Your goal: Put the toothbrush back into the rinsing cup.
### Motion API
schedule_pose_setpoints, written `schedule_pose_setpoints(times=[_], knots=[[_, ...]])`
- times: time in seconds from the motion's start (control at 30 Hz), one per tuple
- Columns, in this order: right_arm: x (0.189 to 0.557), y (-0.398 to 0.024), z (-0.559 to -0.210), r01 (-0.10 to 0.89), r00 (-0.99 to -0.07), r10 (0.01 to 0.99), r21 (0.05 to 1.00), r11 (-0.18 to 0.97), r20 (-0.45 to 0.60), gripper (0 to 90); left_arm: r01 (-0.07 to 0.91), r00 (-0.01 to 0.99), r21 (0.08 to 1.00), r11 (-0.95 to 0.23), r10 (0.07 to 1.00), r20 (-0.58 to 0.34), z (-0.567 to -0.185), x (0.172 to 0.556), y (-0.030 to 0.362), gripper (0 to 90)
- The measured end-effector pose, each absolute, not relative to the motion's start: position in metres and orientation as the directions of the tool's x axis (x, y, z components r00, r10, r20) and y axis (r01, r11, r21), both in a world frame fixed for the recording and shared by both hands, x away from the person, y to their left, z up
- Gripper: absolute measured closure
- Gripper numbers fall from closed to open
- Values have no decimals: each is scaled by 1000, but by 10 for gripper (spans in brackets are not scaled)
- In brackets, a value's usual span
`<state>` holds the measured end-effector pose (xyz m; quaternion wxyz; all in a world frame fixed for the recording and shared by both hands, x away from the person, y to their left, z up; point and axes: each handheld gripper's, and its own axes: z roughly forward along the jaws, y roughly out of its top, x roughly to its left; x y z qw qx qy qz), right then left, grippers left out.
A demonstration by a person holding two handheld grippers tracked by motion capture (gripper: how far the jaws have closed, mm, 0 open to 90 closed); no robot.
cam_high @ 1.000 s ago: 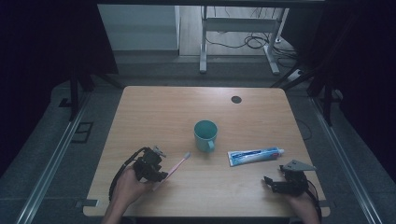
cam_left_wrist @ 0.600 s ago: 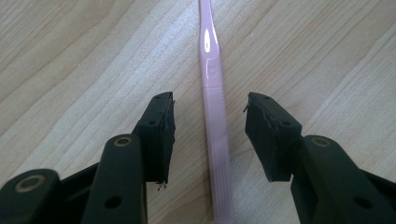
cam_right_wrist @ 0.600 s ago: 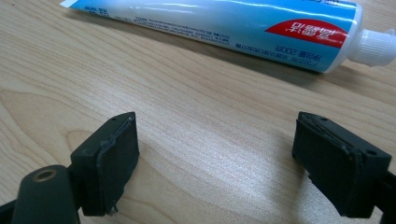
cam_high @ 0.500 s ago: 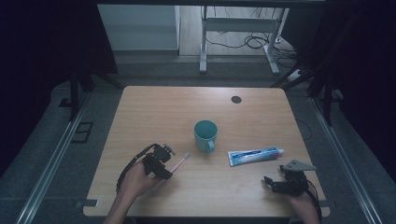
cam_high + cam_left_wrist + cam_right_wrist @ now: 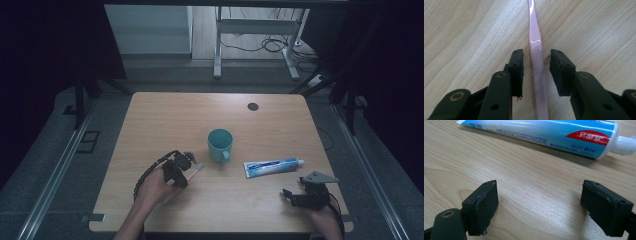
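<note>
Tabletop (image 5: 165, 115): toothbrush (image 5: 535, 47) points at cup (image 5: 220, 144), between closing, unclenched left fingers (image 5: 515, 62).

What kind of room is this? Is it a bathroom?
Probably not a bathroom: more likely a workroom or lab set up for recording. The toothbrush, toothpaste tube and teal mug lie on a plain wooden table, with dark curtains around it and cables on the floor behind.
</note>
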<state>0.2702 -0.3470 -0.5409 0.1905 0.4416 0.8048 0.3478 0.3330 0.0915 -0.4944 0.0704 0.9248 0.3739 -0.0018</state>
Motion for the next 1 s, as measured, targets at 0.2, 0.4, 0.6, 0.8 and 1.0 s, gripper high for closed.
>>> schedule_pose_setpoints(times=[0.2, 0.4, 0.6, 0.8, 1.0], knots=[[270, -347, -541, 578, -538, 843, 728, 369, 0, 142, 698, 715, 103, -709, 697, -54, -496, 337, 86, 689], [270, -347, -541, 577, -538, 843, 728, 369, 0, 142, 705, 709, 70, -705, 705, -37, -500, 340, 80, 712], [270, -347, -541, 577, -538, 843, 729, 369, 0, 142, 708, 706, 52, -704, 707, -42, -500, 342, 79, 763], [270, -347, -541, 577, -538, 843, 728, 369, -1, 142, 711, 703, 49, -701, 708, -67, -499, 344, 82, 787], [270, -347, -541, 577, -538, 843, 728, 369, 0, 142, 705, 709, 83, -704, 701, -76, -492, 343, 85, 787]])
